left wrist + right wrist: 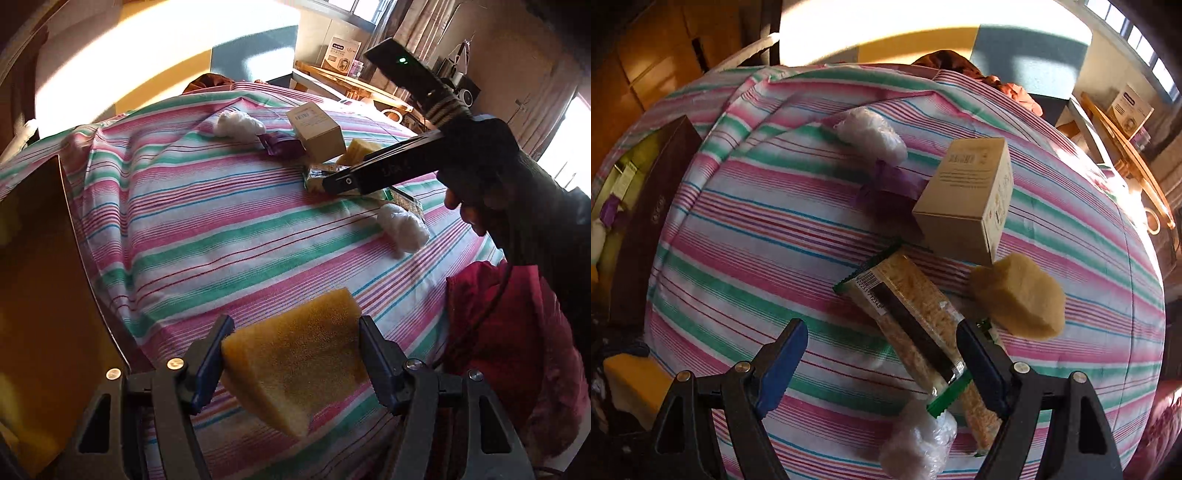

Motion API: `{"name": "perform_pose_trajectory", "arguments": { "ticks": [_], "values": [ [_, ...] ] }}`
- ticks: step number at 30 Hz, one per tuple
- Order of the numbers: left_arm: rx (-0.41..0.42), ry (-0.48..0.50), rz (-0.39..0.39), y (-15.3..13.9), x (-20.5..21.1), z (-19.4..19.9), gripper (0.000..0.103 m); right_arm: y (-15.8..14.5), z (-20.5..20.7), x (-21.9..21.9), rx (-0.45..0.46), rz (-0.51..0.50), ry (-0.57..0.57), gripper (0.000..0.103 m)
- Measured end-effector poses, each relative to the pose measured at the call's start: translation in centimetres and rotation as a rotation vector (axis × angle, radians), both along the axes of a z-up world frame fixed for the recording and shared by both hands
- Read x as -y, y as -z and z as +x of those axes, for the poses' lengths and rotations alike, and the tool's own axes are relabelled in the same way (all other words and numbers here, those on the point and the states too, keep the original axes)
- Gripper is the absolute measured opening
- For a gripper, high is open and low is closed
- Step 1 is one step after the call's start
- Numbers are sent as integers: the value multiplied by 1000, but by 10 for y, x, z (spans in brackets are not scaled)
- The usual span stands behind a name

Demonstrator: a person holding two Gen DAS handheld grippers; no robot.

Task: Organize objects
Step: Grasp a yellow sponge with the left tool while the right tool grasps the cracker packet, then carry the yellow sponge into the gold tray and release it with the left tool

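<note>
1. Two pads of the left gripper (293, 363) were clamped on a yellow sponge block (295, 365), which was held clear above the striped cloth (207, 236) at the lower centre of the left wrist view.
2. Apart stood the jaws of the right gripper (882, 363); nothing was pressed by them, though a long snack packet (908, 317) lay on the cloth between and beyond the fingertips, at the lower centre of the right wrist view.
3. Just right of that packet a second sponge (1019, 295) was seen, and above it a tan carton (967, 199), with a purple wrapper (882, 184) and a white wad (871, 134) further up the frame; another white wad (919, 446) lay at the bottom edge.
4. A dark box (646, 225) with items already in it was seen at the left edge of the right wrist view, and is judged to be the collecting place.
5. For the step in hand, the held sponge would best be carried level over to that box and released only once it was inside the walls; the open jaws would be better centred across the packet's narrow width before closing, so that the neighbouring sponge is not caught.
6. A barcode with digits was visible on the packet's upper end; the carton's printing was too small to be read.
</note>
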State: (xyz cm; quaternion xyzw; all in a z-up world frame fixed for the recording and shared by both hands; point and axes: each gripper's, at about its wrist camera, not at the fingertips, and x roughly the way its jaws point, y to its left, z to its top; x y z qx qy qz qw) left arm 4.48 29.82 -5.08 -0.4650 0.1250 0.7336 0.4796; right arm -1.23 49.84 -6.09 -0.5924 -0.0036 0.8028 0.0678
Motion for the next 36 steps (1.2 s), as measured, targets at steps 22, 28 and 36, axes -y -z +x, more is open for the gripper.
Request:
{"name": "perform_pose_trajectory", "arguments": {
  "ticks": [22,28,36],
  "values": [
    [-17,-82,110,-43,47,-5,68,26,-8,51,-20,-123,-1,38],
    [-115,-257,102,-66,91,-29,69,36,2,62,-67,-127,32,38],
    [-264,-492,20,-75,145,-62,69,41,8,54,-101,-145,34,41]
  ]
}}
